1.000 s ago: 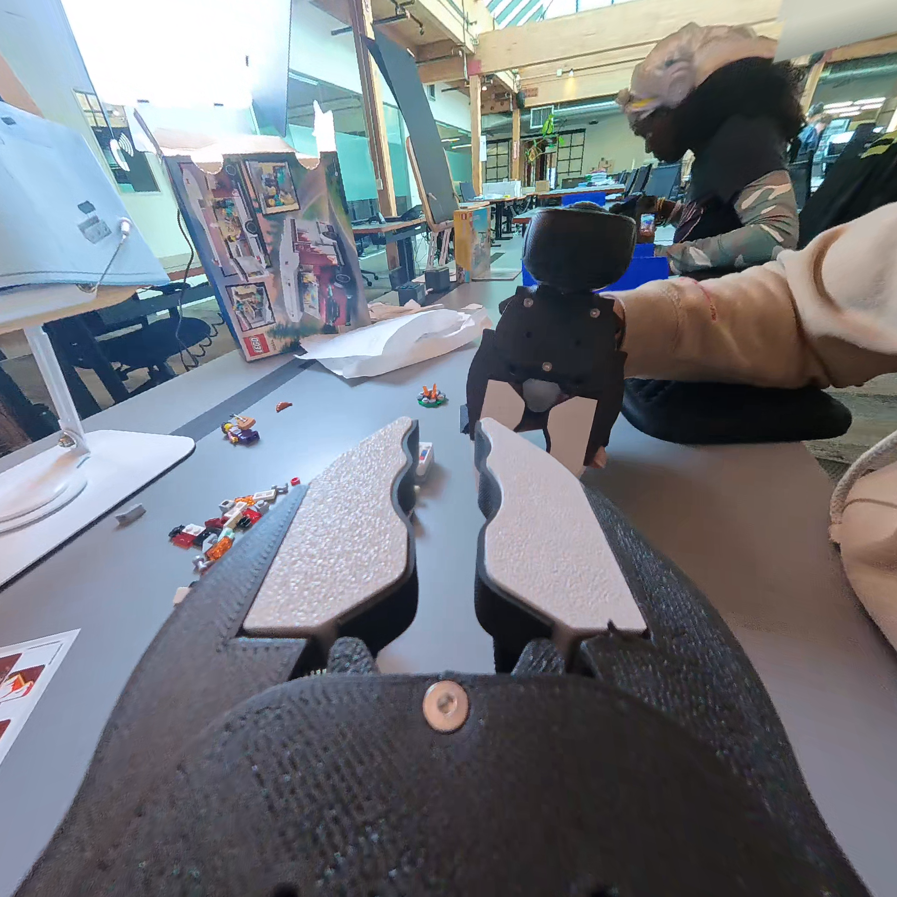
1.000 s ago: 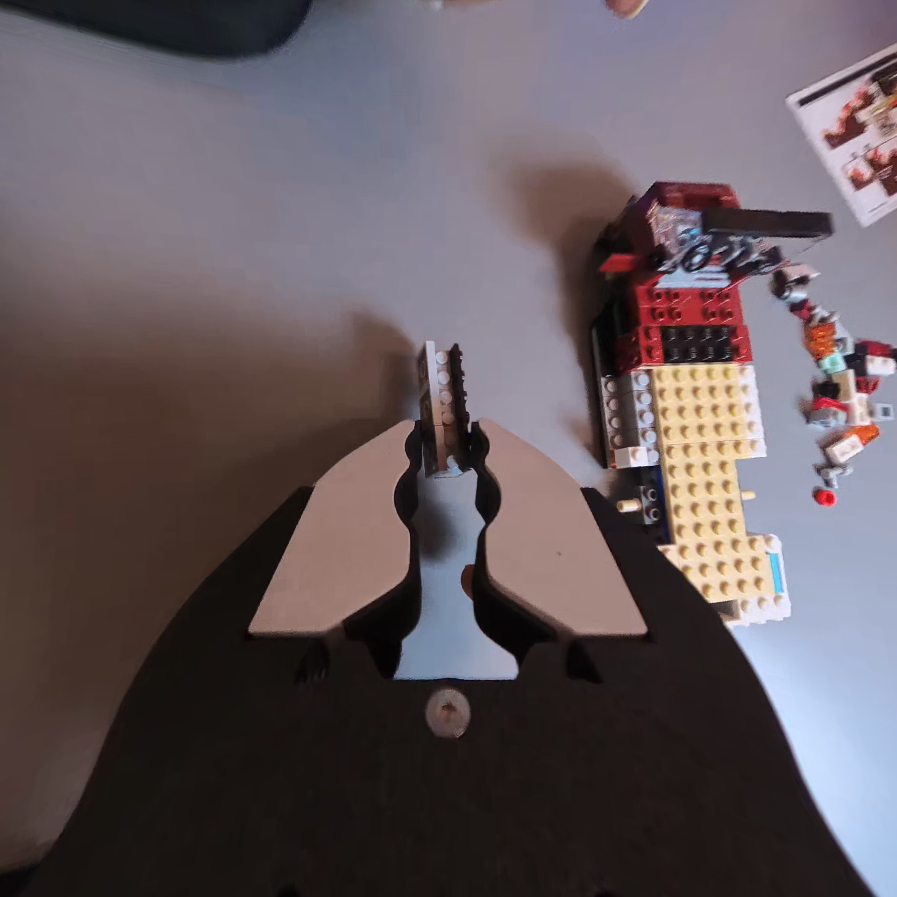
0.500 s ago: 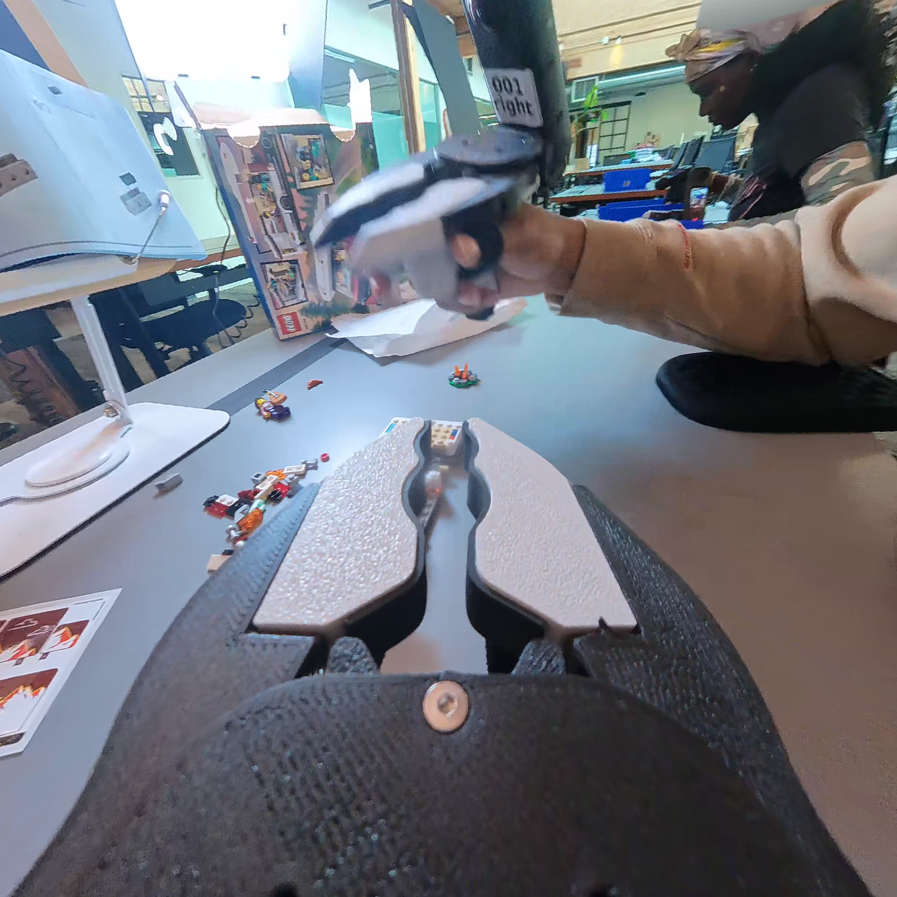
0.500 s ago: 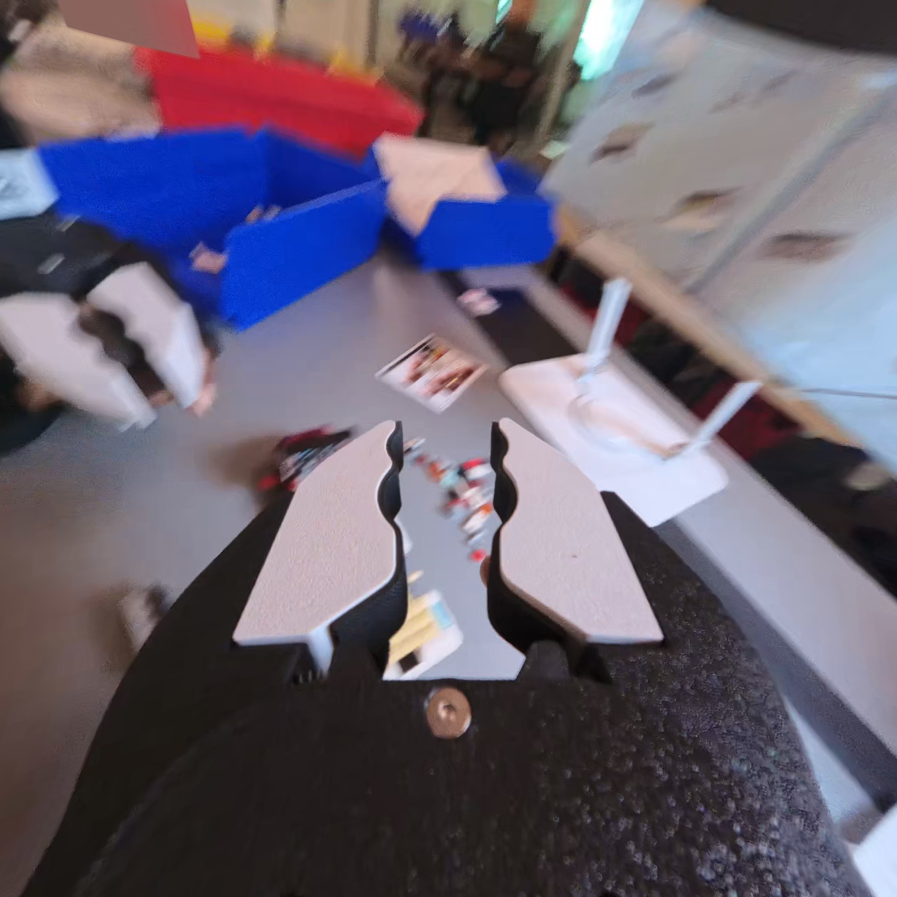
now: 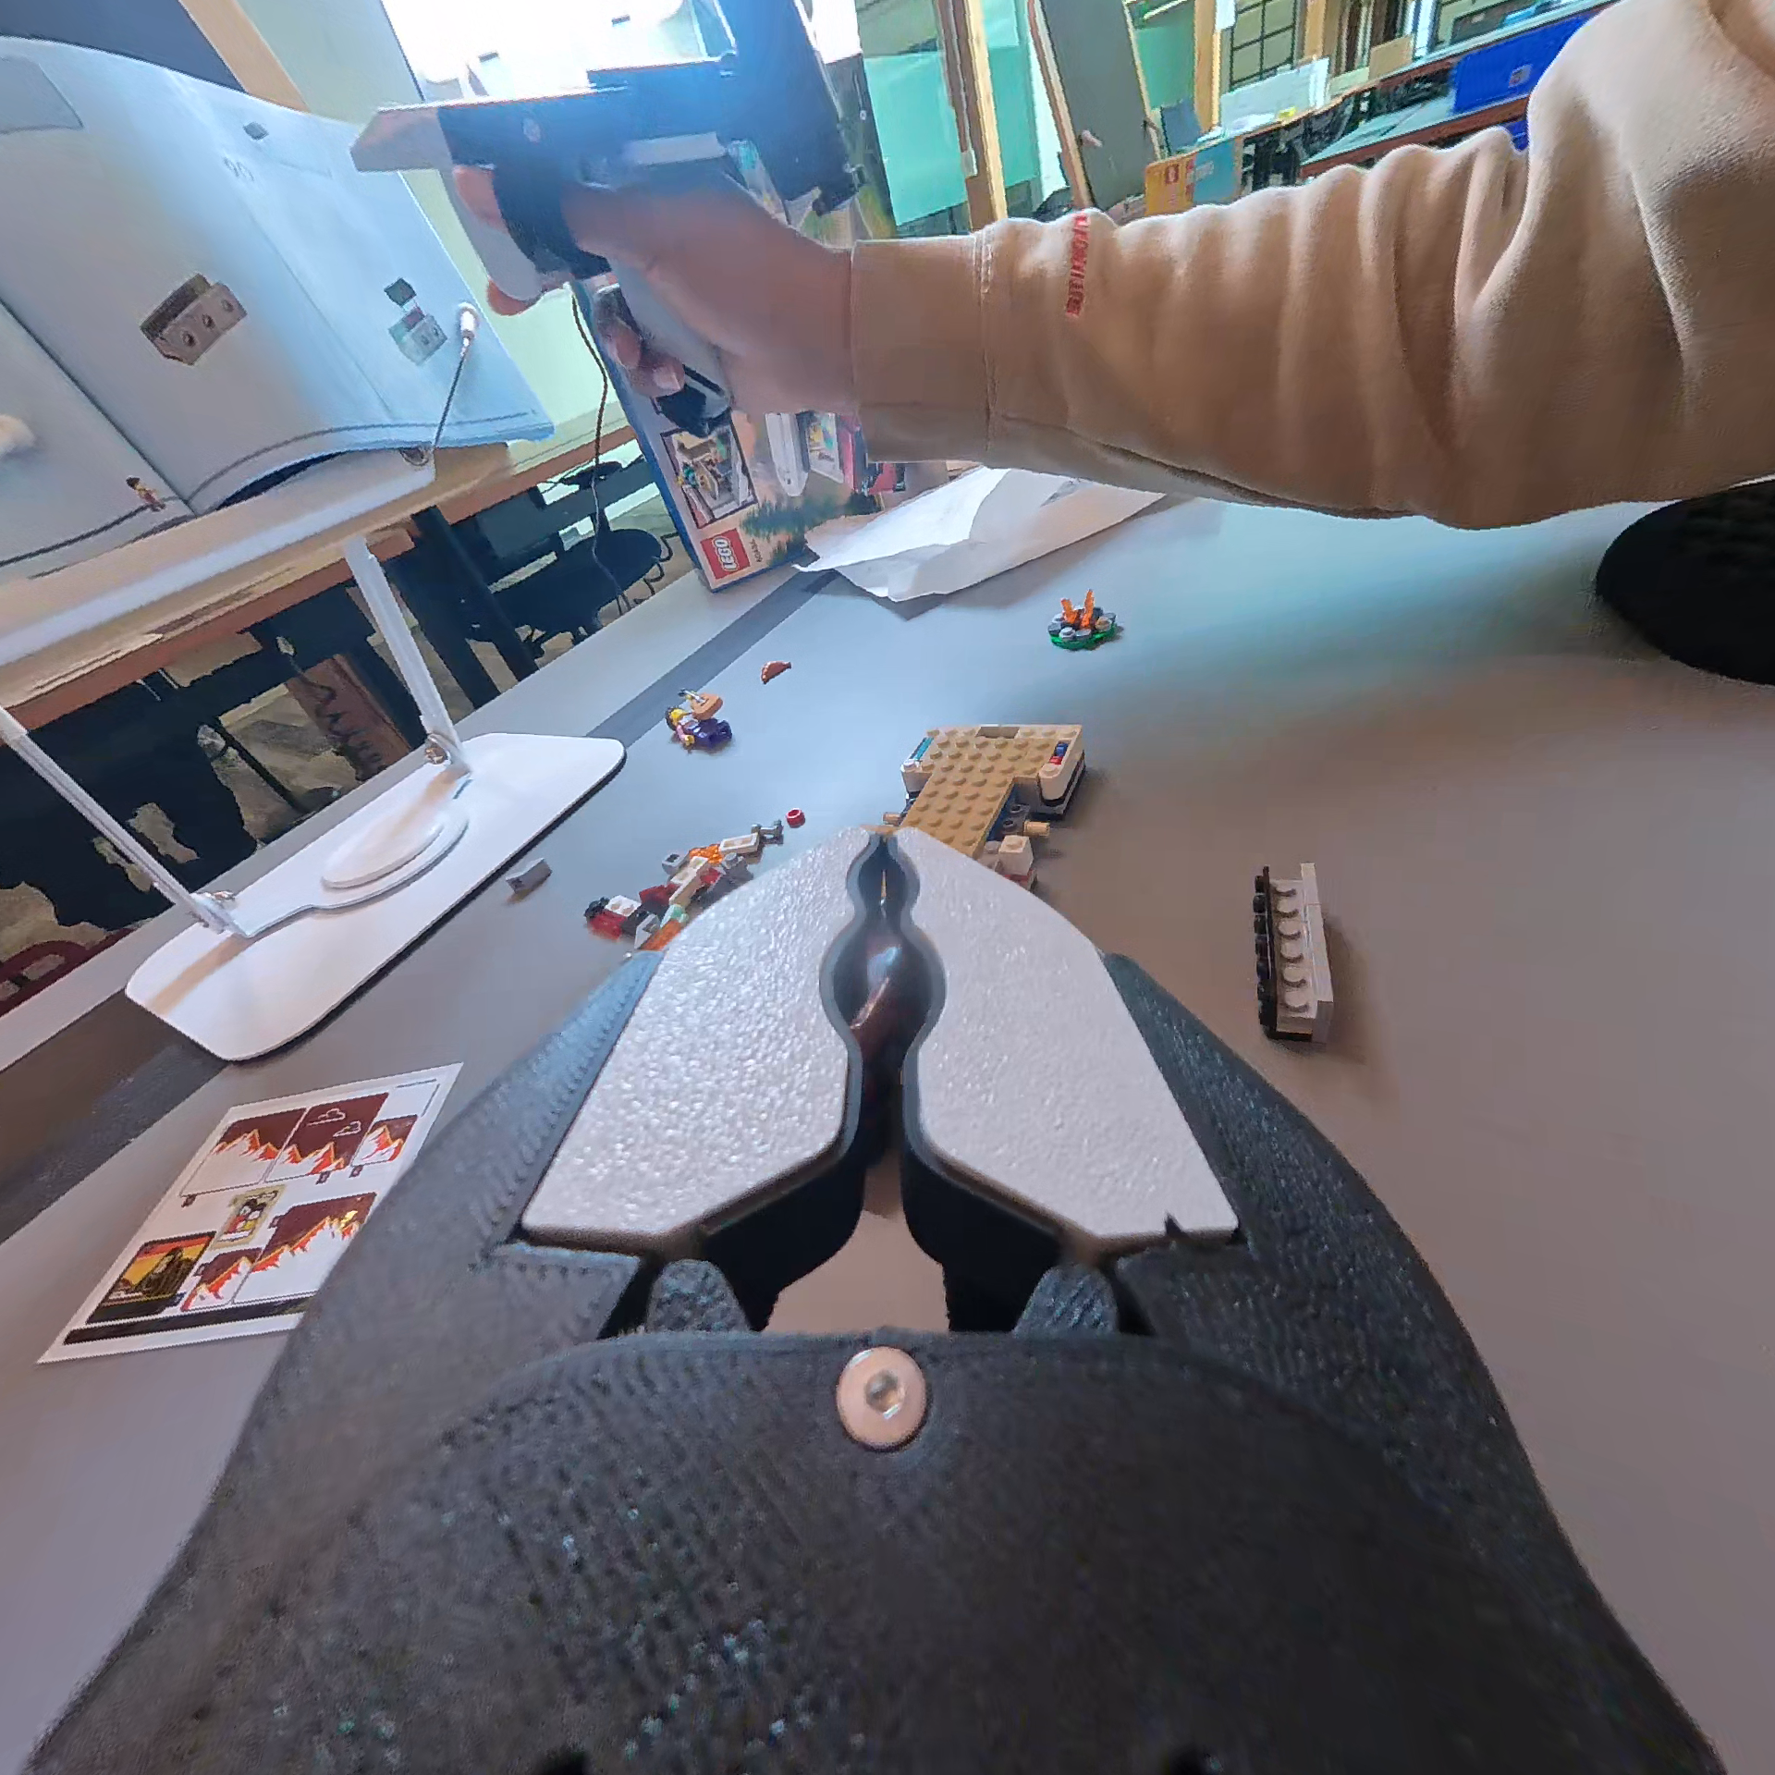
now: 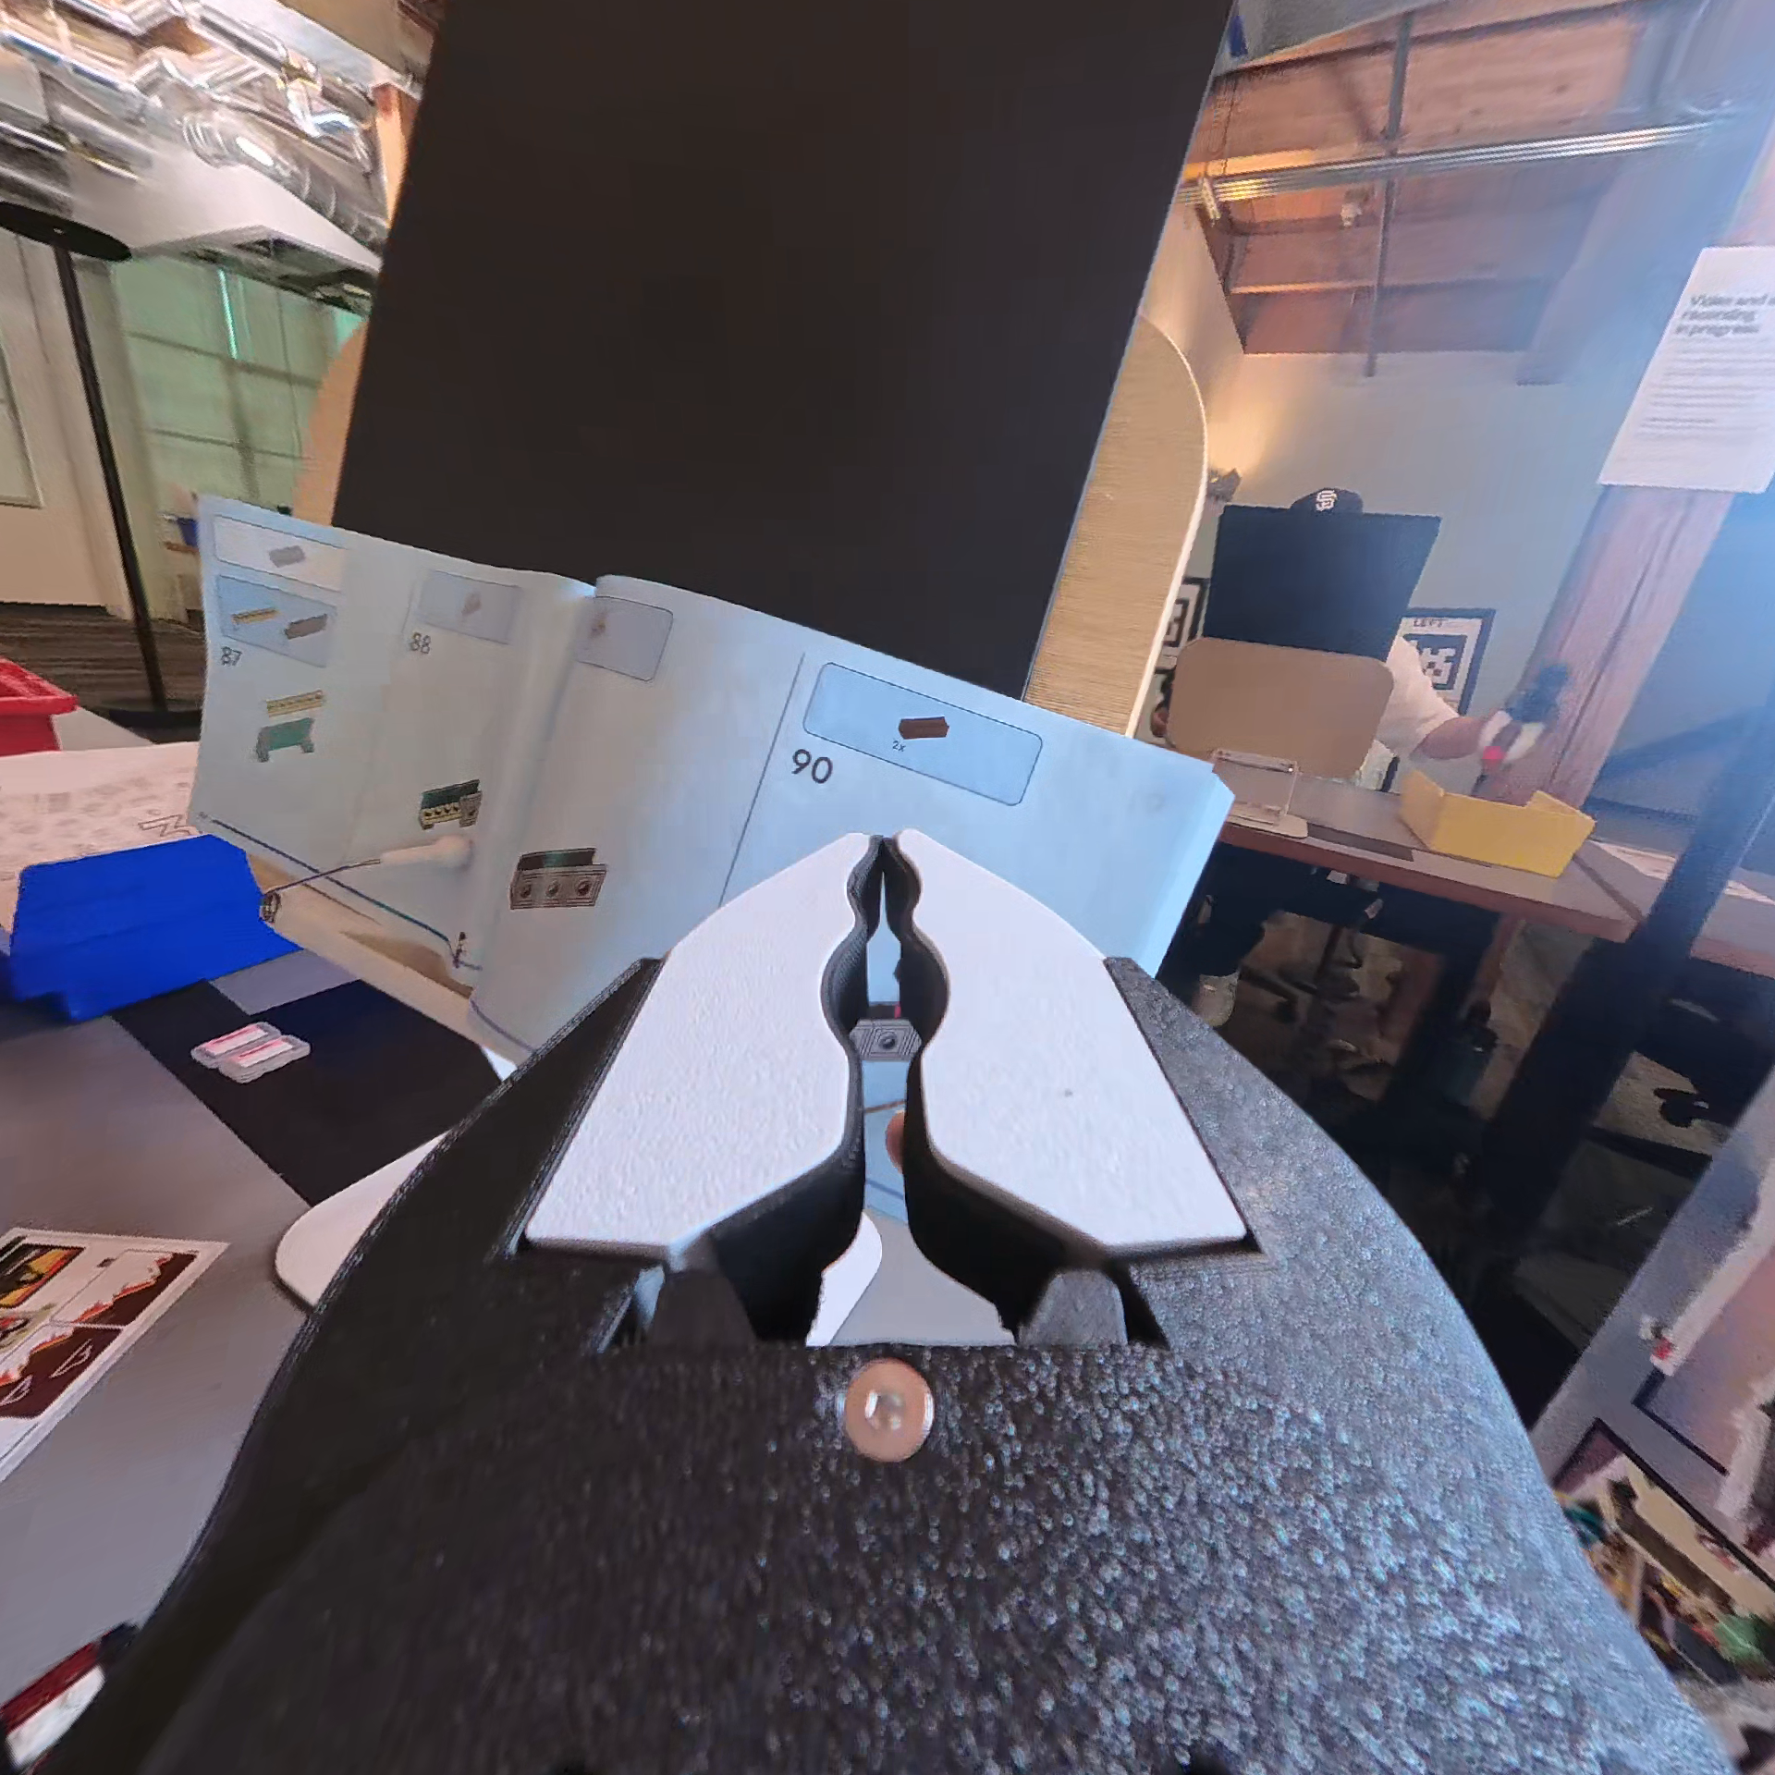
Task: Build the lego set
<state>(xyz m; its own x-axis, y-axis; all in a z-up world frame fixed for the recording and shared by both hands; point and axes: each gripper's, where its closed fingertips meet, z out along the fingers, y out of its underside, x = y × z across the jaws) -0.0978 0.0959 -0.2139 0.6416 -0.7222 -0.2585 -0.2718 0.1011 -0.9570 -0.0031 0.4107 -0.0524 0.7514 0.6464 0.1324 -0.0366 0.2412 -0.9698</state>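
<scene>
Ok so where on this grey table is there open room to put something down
The widest bare stretch of the table lies right of the grey and black brick strip, up to the black pad. It is crowded around the loose bricks, tan plate build, white stand base and sticker sheet.

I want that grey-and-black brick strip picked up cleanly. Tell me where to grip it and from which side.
Grip the strip across its narrow width, near mid-length, coming from above. It lies flat and alone on the table, long sides free, so the tongs could likely straddle it there; an end grip would probably let it pivot.
</scene>
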